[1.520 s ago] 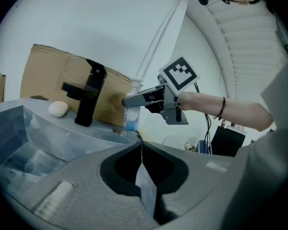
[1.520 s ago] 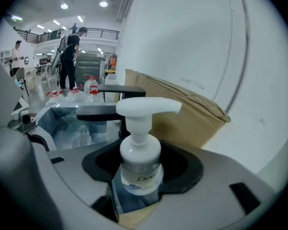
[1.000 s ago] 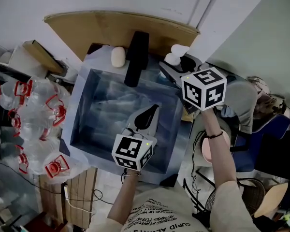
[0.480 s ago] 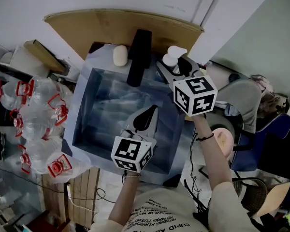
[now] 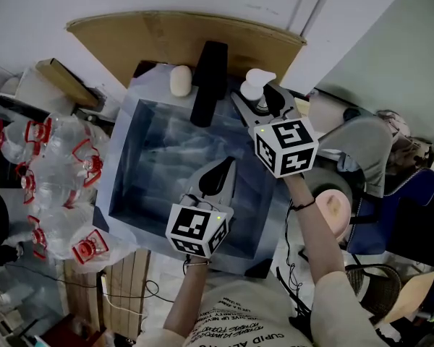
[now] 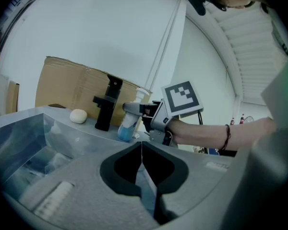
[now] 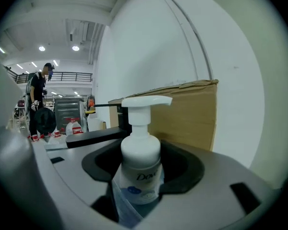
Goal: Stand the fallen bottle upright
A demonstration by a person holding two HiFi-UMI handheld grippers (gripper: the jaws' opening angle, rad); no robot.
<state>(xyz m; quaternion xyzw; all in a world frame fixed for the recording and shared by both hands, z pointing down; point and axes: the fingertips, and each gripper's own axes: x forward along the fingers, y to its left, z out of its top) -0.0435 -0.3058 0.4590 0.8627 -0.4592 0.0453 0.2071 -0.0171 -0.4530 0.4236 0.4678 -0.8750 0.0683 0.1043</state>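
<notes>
A white pump bottle with blue liquid stands nearly upright at the sink's far right corner, right of the black faucet. My right gripper is shut on its body; in the right gripper view the bottle fills the gap between the jaws, pump head up. From the left gripper view the bottle shows held at its neck by the right gripper. My left gripper hangs over the steel sink, jaws shut on nothing, pads together.
A pale soap bar lies on the rim left of the faucet. A cardboard sheet leans on the wall behind. Several clear red-capped plastic bottles pile up left of the sink. A person stands far off.
My right gripper has carried the pump bottle leftward, closer to the faucet, and tipped it more upright. The left gripper has stayed where it was.
</notes>
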